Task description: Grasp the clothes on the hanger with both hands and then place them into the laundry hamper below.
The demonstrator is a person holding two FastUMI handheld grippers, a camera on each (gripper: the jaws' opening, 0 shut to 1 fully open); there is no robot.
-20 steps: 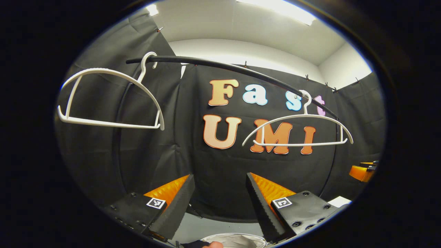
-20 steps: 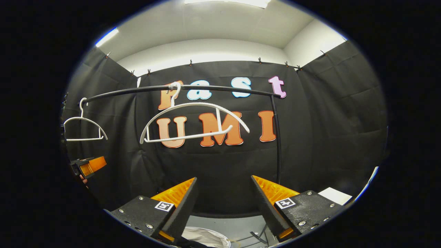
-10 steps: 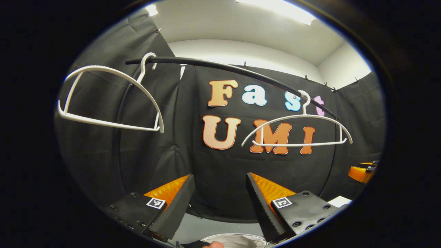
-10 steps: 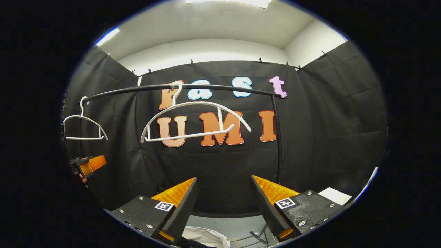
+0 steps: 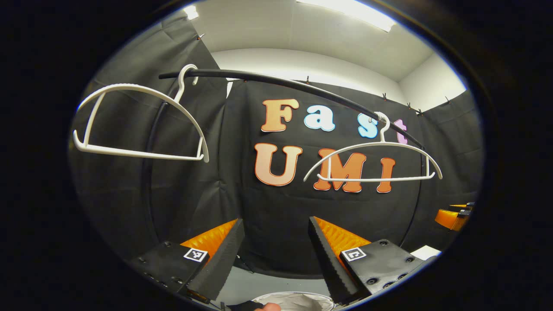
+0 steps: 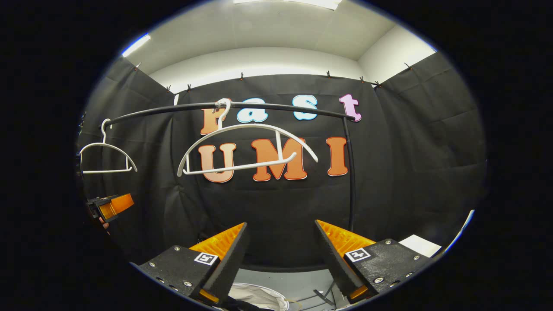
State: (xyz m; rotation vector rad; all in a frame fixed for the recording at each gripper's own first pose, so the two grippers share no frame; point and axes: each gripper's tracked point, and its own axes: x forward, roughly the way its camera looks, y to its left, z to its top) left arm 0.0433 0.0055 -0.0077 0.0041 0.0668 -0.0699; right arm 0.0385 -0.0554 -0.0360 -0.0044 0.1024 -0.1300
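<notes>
A: Where are the clothes?
B: Both white hangers on the black rail (image 5: 302, 88) are bare: the near hanger (image 5: 138, 123) and the far hanger (image 5: 373, 162). White fabric lies low down in the hamper (image 6: 259, 297), under the jaws; its long axis I cannot tell.
A: And the grippers?
B: The left gripper (image 5: 274, 255) has its jaws wide apart, holding nothing. Same for the right gripper (image 6: 281, 255).
A: Any change?
B: Since a second ago, almost none; in the right gripper view the rail and hangers sit slightly higher.
A: Any writing?
B: Square black-and-white markers on the gripper bodies, nothing readable.
</notes>
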